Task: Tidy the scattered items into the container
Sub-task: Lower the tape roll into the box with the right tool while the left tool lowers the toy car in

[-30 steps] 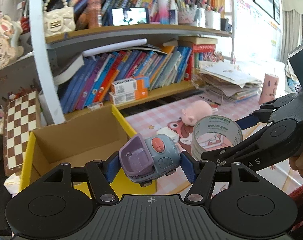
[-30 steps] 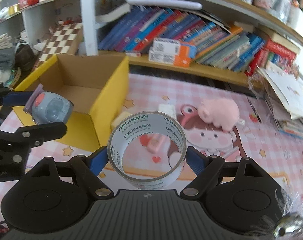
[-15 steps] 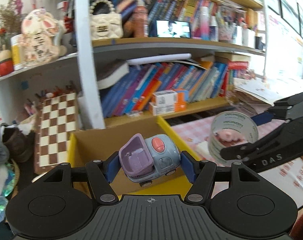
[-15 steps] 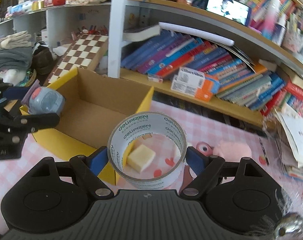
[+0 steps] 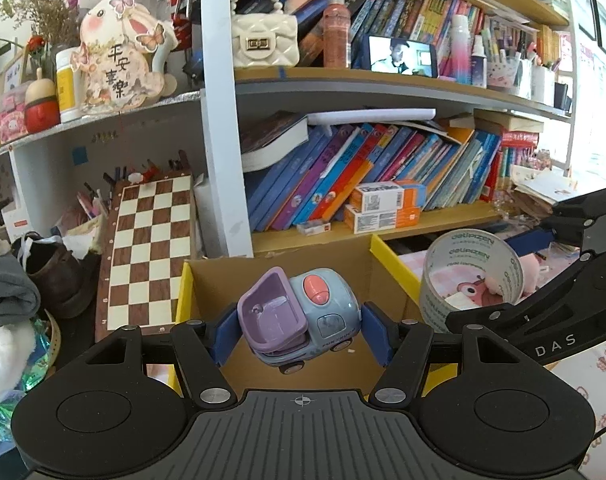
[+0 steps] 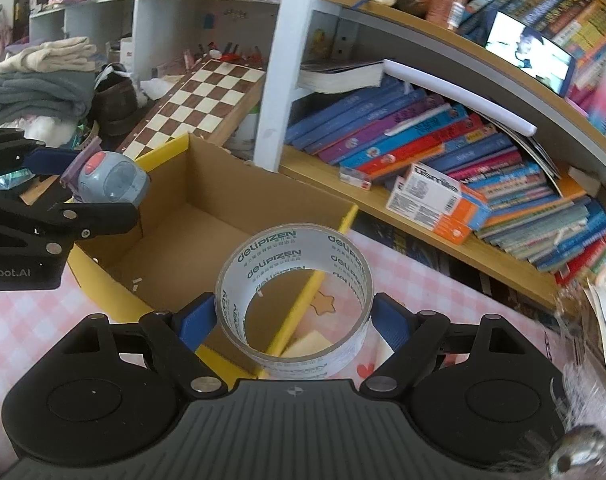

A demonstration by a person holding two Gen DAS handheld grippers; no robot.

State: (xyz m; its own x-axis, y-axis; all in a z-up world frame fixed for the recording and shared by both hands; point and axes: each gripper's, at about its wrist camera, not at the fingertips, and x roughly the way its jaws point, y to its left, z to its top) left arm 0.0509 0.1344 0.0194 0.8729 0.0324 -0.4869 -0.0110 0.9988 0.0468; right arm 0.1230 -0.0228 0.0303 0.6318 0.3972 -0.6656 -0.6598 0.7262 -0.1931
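My left gripper (image 5: 299, 330) is shut on a blue and purple toy truck (image 5: 299, 320) and holds it over the near left part of the open yellow cardboard box (image 5: 287, 276). The truck also shows in the right wrist view (image 6: 109, 178). My right gripper (image 6: 293, 316) is shut on a roll of clear tape (image 6: 295, 292) and holds it above the box's right wall (image 6: 303, 304). The tape also shows in the left wrist view (image 5: 469, 276). The box (image 6: 175, 240) holds nothing that I can see.
A pink plush (image 5: 529, 272) and a yellowish block (image 6: 307, 346) lie on the pink checked mat (image 6: 443, 292) right of the box. Bookshelves (image 5: 343, 184) stand right behind the box. A chessboard (image 5: 147, 256), a shoe and clothes crowd the left.
Both grippers have swung left with their loads, from over the mat to over the box. The truck now hangs above the box and the tape above its right wall.
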